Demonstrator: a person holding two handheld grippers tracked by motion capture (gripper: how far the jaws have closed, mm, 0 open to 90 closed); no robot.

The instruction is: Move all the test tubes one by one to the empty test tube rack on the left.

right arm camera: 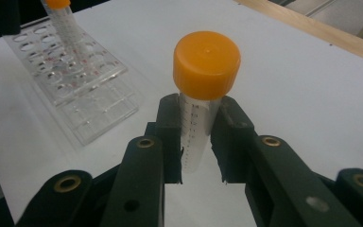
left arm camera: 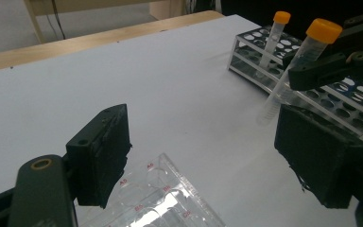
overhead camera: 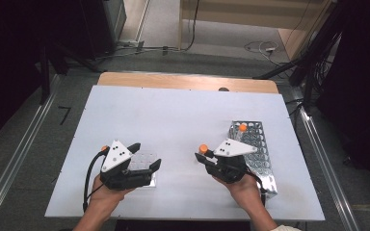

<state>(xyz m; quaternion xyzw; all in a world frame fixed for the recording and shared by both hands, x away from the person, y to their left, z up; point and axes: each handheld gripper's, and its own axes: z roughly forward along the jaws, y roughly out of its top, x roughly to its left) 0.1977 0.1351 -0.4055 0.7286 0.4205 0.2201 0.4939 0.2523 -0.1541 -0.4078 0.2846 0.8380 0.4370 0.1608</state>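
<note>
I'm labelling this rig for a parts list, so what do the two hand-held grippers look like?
Both the left hand-held gripper and the right hand-held gripper are black, with blocky jaws and brass-ringed screw holes. Each carries a grey three-cornered plate with dark dots on top. A black cable trails from the left one.

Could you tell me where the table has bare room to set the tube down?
The white tabletop is bare across its far half and between the clear rack and metal rack. It is crowded near the left gripper and where the right gripper holds the orange-capped tube.
</note>
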